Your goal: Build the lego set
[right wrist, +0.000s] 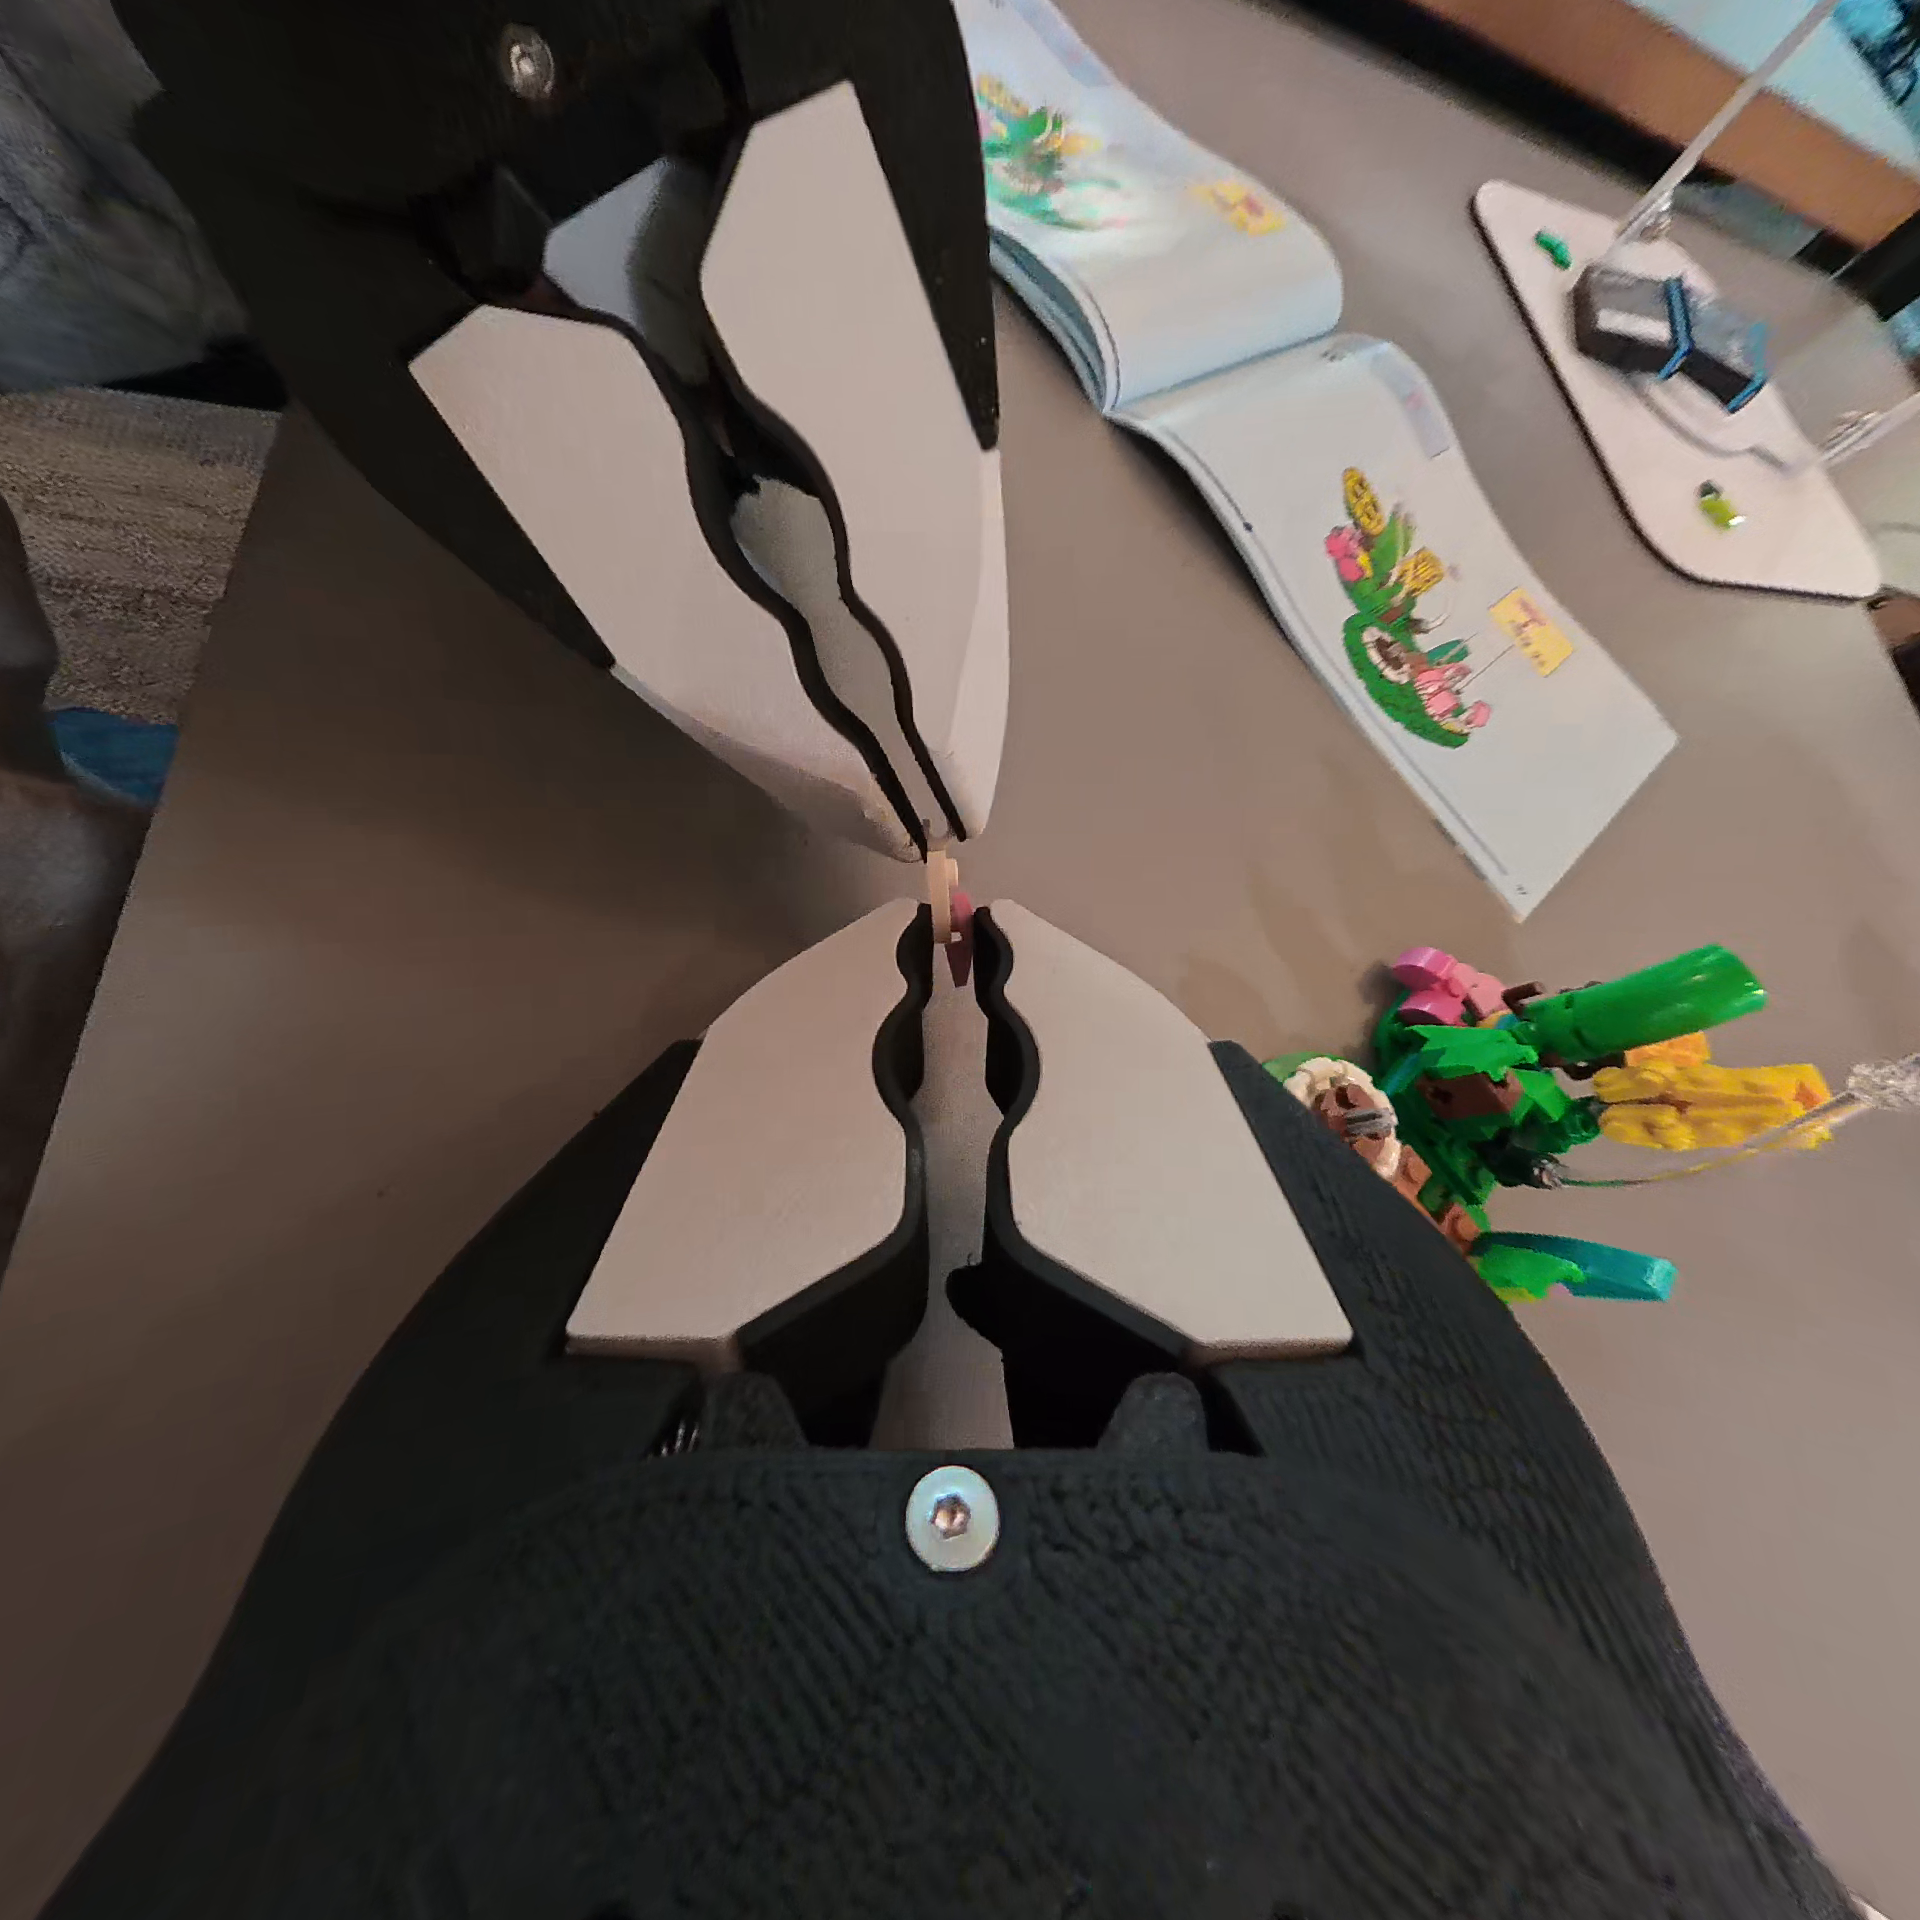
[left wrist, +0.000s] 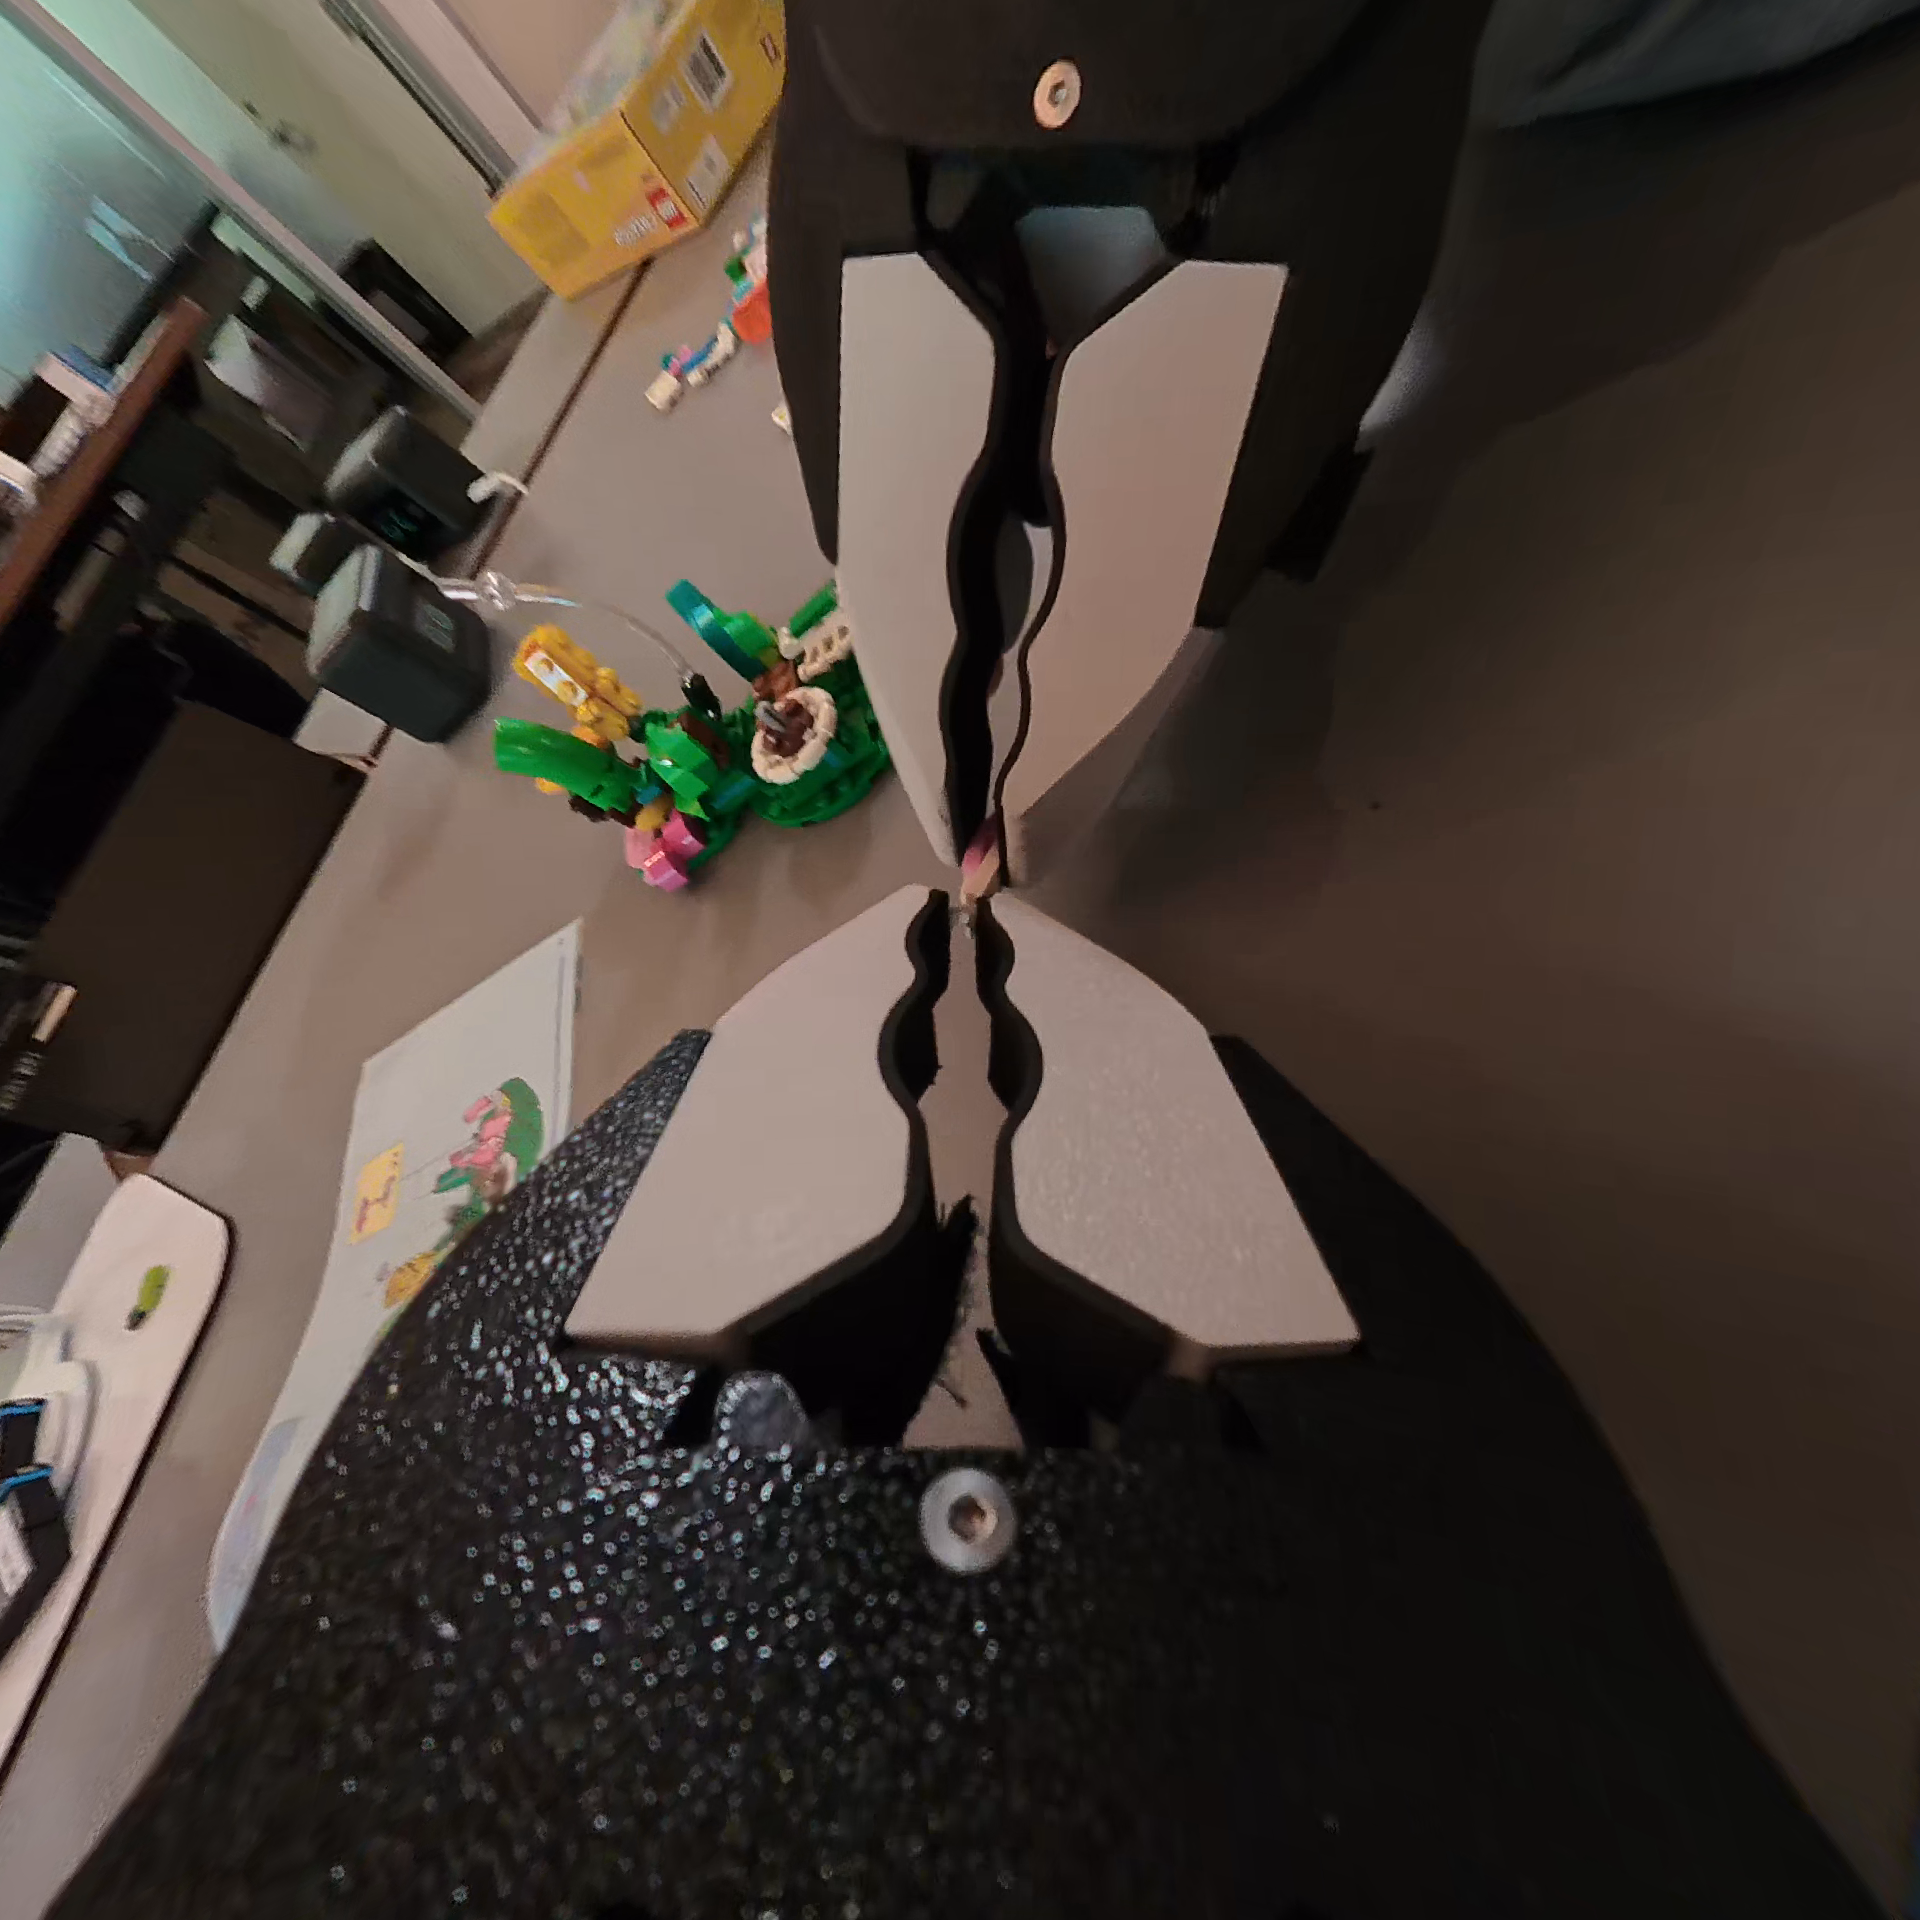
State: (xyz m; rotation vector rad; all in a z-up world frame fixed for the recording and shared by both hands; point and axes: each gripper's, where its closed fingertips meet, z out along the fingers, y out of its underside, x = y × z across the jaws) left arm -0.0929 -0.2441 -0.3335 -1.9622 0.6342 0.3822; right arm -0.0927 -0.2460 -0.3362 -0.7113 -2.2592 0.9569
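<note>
Left tongs [right wrist: 940, 831] pinch a small tan round piece [right wrist: 943, 888], right tongs [right wrist: 956, 920] clamp a small pink piece [right wrist: 964, 940]; the two pieces meet tip to tip in the air above the grey surface [right wrist: 1195, 935], left of the one part-built flower model [right wrist: 1496, 1101]. To seat them well, likely keep the studs square and press straight together without twisting. Counted: two tongs, two held pieces, one model, one open instruction booklet [right wrist: 1351, 499], one yellow box [left wrist: 644, 156].
</note>
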